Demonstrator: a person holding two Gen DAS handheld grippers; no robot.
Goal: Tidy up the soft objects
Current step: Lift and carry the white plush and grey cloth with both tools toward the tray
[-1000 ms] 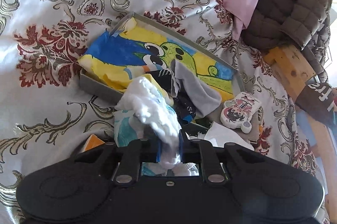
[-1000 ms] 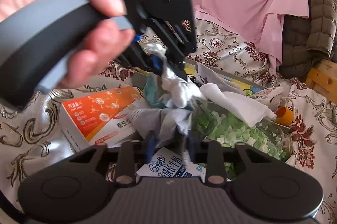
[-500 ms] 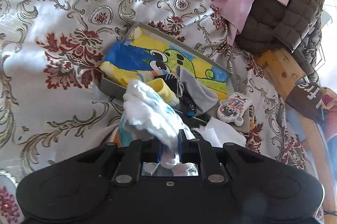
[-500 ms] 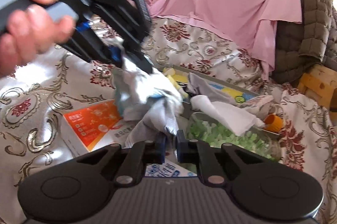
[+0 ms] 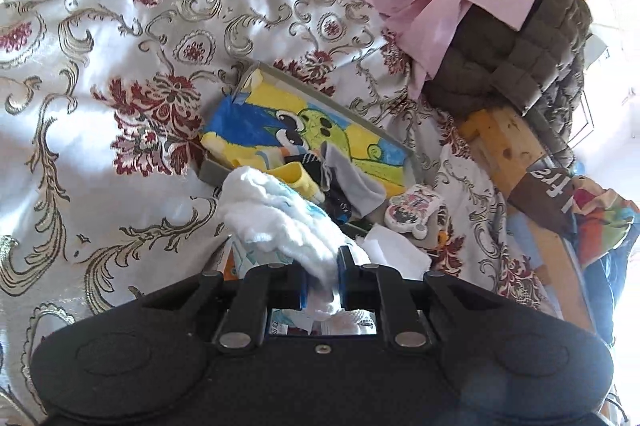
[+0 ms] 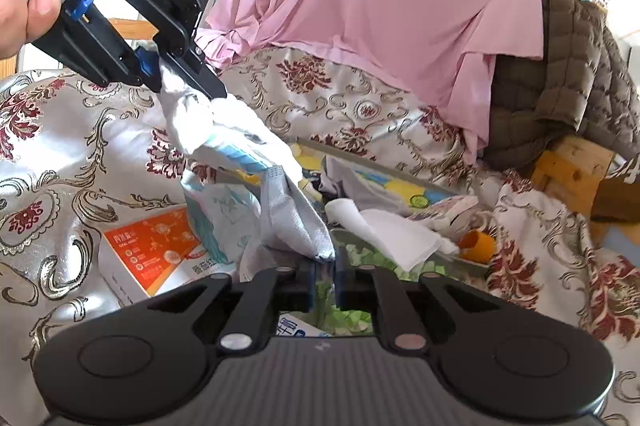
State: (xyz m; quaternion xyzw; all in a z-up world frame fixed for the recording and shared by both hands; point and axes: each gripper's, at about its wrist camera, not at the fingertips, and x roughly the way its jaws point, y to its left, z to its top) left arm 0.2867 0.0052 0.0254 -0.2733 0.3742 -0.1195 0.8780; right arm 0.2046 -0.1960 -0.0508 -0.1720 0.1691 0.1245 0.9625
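- Left tongs (image 5: 323,280) pinched on a bunched white cloth (image 5: 276,222), also seen from the right wrist view at upper left (image 6: 182,78), gripped by a hand (image 6: 20,6) at the frame edge.
- White cloth held in the air above the clutter, draping down from the left tongs toward the right tongs (image 6: 325,280); light blue print showing on its lower part.
- Right tongs pressed nearly together after closing just now, nipping the lower corner of a grey textured cloth (image 6: 292,222) that hangs from the white bundle.
- Below the cloths: an orange and white box (image 6: 152,250), lying on a floral satin bedspread (image 5: 120,74).
- Shallow grey tray (image 5: 212,172) with a blue, yellow and green cartoon picture (image 5: 320,134) lying further back on the bedspread; yellow, black and grey socks (image 5: 344,182) heaped at its near end.
- Small cartoon-printed toy (image 5: 414,212) just beside the tray's right corner.
- Folded white tissue (image 6: 384,230) resting over a container of green bits (image 6: 360,258); small orange cap (image 6: 478,244) near it.
- Pink sheet (image 6: 380,10) draped behind, brown quilted jacket (image 6: 560,74) at right over a wooden frame (image 5: 504,146).
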